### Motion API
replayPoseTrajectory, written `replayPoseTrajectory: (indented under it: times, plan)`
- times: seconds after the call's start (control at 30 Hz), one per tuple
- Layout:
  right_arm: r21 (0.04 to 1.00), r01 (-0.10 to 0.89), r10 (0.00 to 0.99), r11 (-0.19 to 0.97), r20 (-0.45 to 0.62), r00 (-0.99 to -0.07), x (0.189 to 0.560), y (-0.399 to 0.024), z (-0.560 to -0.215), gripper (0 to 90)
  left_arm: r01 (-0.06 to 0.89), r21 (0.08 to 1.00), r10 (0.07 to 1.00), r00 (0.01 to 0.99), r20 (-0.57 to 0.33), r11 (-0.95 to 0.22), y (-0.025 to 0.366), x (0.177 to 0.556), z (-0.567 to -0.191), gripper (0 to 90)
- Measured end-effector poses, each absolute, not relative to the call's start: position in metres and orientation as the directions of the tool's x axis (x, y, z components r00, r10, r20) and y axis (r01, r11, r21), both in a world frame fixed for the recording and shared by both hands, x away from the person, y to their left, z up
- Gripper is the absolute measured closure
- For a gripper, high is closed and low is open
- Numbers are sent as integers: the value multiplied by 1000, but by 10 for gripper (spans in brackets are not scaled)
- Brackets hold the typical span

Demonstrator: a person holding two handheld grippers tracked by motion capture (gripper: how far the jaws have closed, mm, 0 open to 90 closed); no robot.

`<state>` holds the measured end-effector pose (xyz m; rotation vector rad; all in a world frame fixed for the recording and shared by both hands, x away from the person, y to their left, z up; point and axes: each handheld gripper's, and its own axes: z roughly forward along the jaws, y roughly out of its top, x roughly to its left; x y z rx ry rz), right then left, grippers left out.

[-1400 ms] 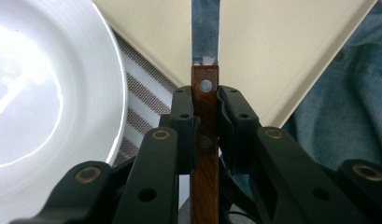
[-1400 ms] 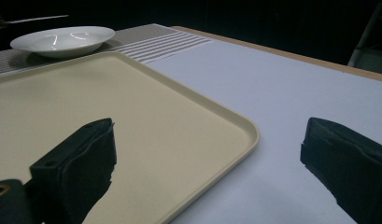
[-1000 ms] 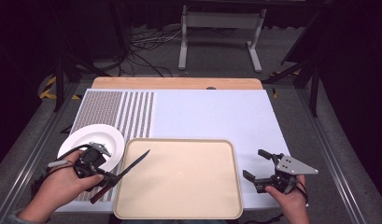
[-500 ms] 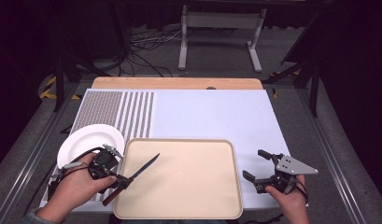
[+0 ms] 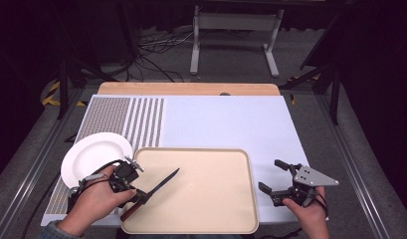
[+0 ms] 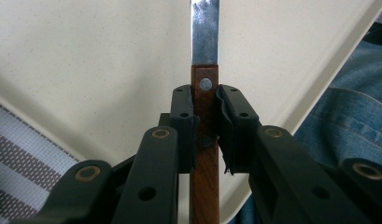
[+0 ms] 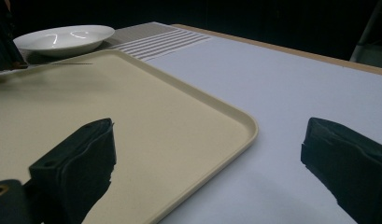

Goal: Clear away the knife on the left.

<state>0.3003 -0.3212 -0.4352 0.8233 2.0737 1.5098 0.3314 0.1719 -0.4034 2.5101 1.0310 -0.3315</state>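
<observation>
My left gripper (image 5: pixel 140 195) is shut on a knife's brown wooden handle (image 6: pixel 203 116), near the blade end. The knife (image 5: pixel 161 183) slants from the tray's front left corner toward its middle, blade tip pointing up and right over the beige tray (image 5: pixel 211 164). In the left gripper view the steel blade (image 6: pixel 205 32) runs straight up above the tray's surface (image 6: pixel 95 60). My right gripper (image 5: pixel 273 177) rests on the white mat just right of the tray, open, with nothing between its jaws (image 7: pixel 212 158). The white plate (image 5: pixel 94 154) sits left of the tray.
A striped grey-and-white mat section (image 5: pixel 126 119) lies behind the plate. A wooden strip (image 5: pixel 188 88) edges the table's far side. A metal stand (image 5: pixel 233 30) and cables are on the floor beyond. Blue denim (image 6: pixel 347 116) shows past the tray's near edge.
My left hand has carried the knife right and down, from beside the plate to over the tray's front left part. The right gripper has kept still.
</observation>
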Motion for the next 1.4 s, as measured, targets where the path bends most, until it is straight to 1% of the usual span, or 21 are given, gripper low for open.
replayPoseTrajectory:
  times: [0.43, 1.1, 1.27, 1.3, 1.33, 1.37, 1.4]
  plan:
    - [950, 207, 686, 232, -9, -728, 300, -320, -436, 38, 719, 260, 624, 691, -365, -644, 167, 333, -416, 774]
    - [950, 205, 680, 235, -10, -733, 301, -318, -436, 38, 730, 231, 641, 678, -360, -643, 161, 334, -425, 774]
    - [950, 206, 679, 236, -10, -734, 301, -318, -436, 38, 721, 234, 631, 687, -361, -652, 160, 334, -426, 772]
    - [950, 207, 680, 235, -9, -733, 301, -318, -436, 38, 718, 239, 626, 691, -361, -654, 160, 334, -426, 758]
    - [950, 207, 680, 235, -9, -733, 301, -318, -436, 38, 718, 239, 626, 691, -361, -654, 160, 334, -426, 706]
    - [950, 206, 679, 235, -9, -734, 301, -318, -436, 38, 717, 245, 623, 692, -365, -653, 160, 334, -425, 706]
    - [950, 206, 679, 235, -9, -734, 301, -318, -436, 38, 710, 253, 615, 699, -365, -657, 159, 333, -424, 681]
